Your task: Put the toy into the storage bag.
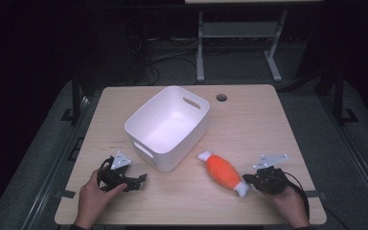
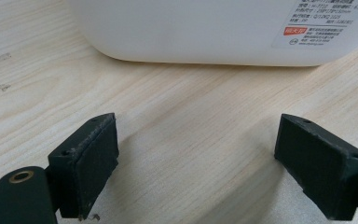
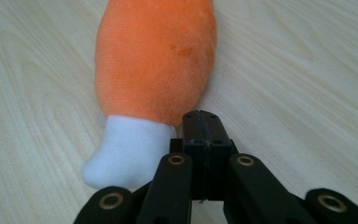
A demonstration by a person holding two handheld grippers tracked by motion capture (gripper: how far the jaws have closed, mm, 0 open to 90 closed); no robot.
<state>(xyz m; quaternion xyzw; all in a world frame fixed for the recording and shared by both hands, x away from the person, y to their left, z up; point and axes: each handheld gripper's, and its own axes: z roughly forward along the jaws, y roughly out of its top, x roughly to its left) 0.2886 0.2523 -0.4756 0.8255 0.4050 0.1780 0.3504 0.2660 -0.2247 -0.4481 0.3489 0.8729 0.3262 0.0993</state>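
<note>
High view, table: a pale wooden table stands on a dark floor, with a round cable hole near its far edge.
High view, bin: a white plastic bin with handle slots sits left of centre, turned at an angle, and looks empty inside.
High view, toy: an orange plush toy with white ends lies on the wood to the right of the bin, slanting from the bin's near corner toward the person's right hand.
High view, left gripper: the left gripper rests low at the near left, held by the left hand, its tip pointing toward the bin's near side; how far its jaws stand apart is hard to read from here.
High view, right gripper: the right gripper sits at the near right in the right hand, its tip right at the toy's near white end.
Left gripper view, jaws: the two black pads stand wide apart with bare wood between them, nothing held.
Left gripper view, bin: the bin's white wall rises just ahead, carrying a printed label with a red mark.
Right gripper view, jaws: the jaws are pressed together, pad against pad, with nothing between them.
Right gripper view, toy: the orange body fills the upper middle; its white end lies just left of the closed tip, touching or nearly so.
</note>
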